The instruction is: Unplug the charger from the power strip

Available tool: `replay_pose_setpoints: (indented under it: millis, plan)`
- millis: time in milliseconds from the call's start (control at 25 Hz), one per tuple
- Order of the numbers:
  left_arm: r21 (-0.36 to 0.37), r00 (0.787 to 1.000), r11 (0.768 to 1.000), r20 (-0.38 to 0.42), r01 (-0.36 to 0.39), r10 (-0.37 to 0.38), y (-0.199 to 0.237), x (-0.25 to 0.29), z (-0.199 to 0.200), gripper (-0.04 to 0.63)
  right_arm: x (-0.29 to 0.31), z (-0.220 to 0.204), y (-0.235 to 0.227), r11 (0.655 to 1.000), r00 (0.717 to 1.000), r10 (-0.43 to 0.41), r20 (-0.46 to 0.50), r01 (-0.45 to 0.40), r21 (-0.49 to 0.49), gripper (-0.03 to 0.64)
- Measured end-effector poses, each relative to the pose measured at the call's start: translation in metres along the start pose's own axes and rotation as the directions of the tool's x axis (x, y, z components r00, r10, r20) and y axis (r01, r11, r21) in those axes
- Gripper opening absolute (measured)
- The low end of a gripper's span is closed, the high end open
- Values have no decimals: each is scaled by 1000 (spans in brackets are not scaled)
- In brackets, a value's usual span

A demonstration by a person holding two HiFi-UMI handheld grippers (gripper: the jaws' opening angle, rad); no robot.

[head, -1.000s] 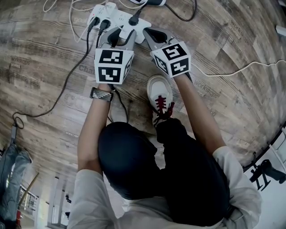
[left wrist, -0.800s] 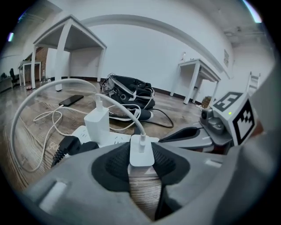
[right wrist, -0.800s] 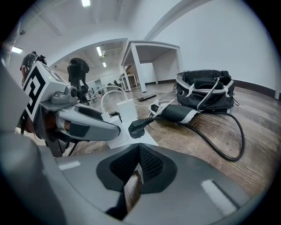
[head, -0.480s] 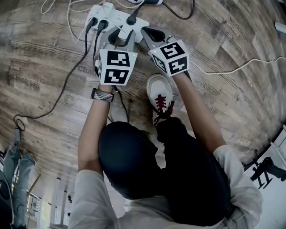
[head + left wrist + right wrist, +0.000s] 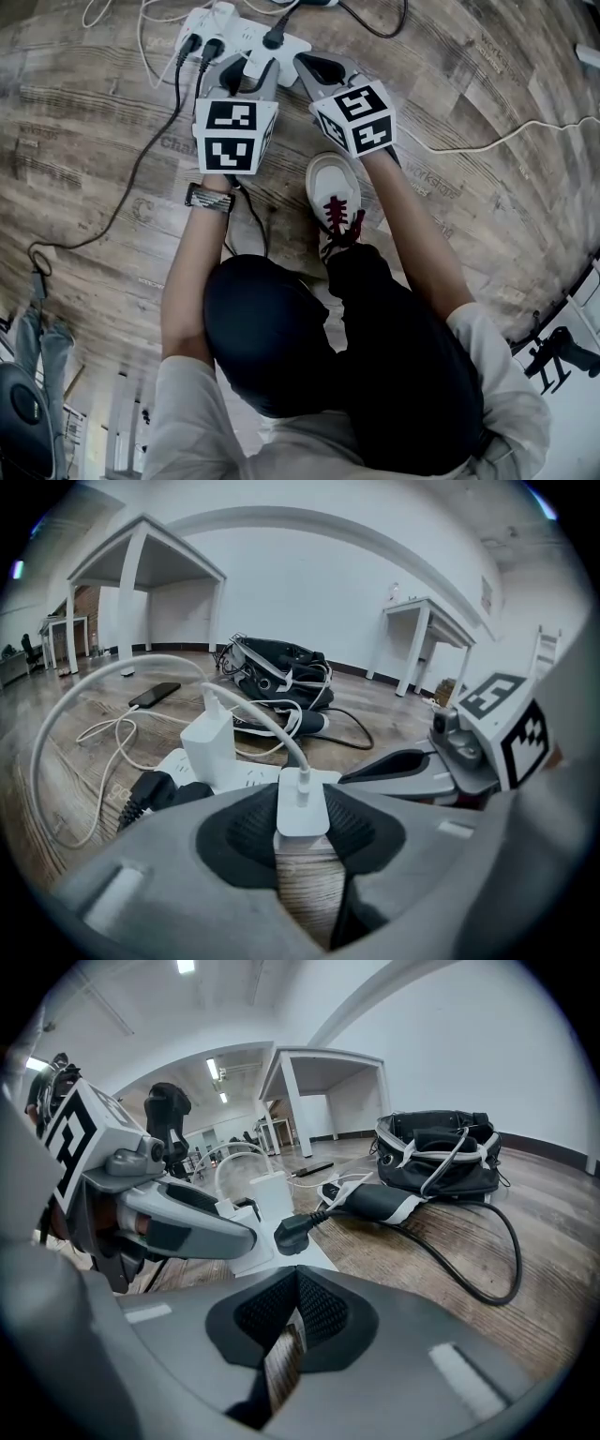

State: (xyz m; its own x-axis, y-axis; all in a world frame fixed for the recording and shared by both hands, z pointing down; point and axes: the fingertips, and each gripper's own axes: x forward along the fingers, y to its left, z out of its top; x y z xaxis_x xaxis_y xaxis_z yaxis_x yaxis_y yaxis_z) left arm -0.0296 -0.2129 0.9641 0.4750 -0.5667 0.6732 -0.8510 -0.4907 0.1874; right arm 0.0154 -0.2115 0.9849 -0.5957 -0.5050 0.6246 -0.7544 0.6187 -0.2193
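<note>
a small white charger (image 5: 302,801) is sitting pinched between the black pads of the left gripper (image 5: 302,819), whose fingers are closed partway and pressing on its two sides. its white cable (image 5: 267,722) is arching up and away over the floor. the charger is sitting at the near edge of a white power strip (image 5: 239,778) that is lying on the wooden floor (image 5: 450,112). whether its prongs are in a socket cannot be made out. a taller white adapter (image 5: 208,745) and black plugs (image 5: 150,794) are standing in the strip. the right gripper (image 5: 295,1283) is hovering just beside the left one, near the strip's end, with its fingers drawn together and holding nothing. a black bag (image 5: 439,1152) is lying farther off. the person's white shoe (image 5: 335,197) is resting on the floor near the grippers.
</note>
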Motion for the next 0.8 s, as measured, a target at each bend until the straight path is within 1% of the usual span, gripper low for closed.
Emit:
replay_pose_setpoints:
  millis: [40,120,240,360,480,560,600,720,800]
  plan:
    - [-8,1000,1000,1,4,-4,0,0,0,141,0,0,0,1000,1000,-1,0,1,-1,3]
    - [3,1000,1000,2,1,-1,0,0,0,141,0,0,0,1000,1000,-3,1,3,-2,2]
    - [50,1000,999,-5,-17,17,-1,-1,0,140,-1,0,0,1000,1000,-2,2,2,-3,2]
    - [119,999,992,-32,-35,39,-4,-1,0,140,-1,0,1,1000,1000,-3,3,3,-5,3]
    - [145,998,989,-46,-36,44,-5,0,1,140,-1,1,0,1000,1000,-3,5,3,-6,3]
    - [130,998,991,-45,-32,38,-5,0,1,140,0,1,0,1000,1000,-3,6,3,-7,2]
    - [104,999,994,-40,-26,31,-3,0,0,140,0,1,0,1000,1000,-3,7,3,-6,2]
    - [-2,1000,1000,-20,0,-1,0,-1,0,140,0,1,0,1000,1000,-2,8,2,-8,3]
    - [-22,1000,1000,-11,6,-6,0,-1,1,141,0,1,0,1000,1000,-2,9,2,-10,3]
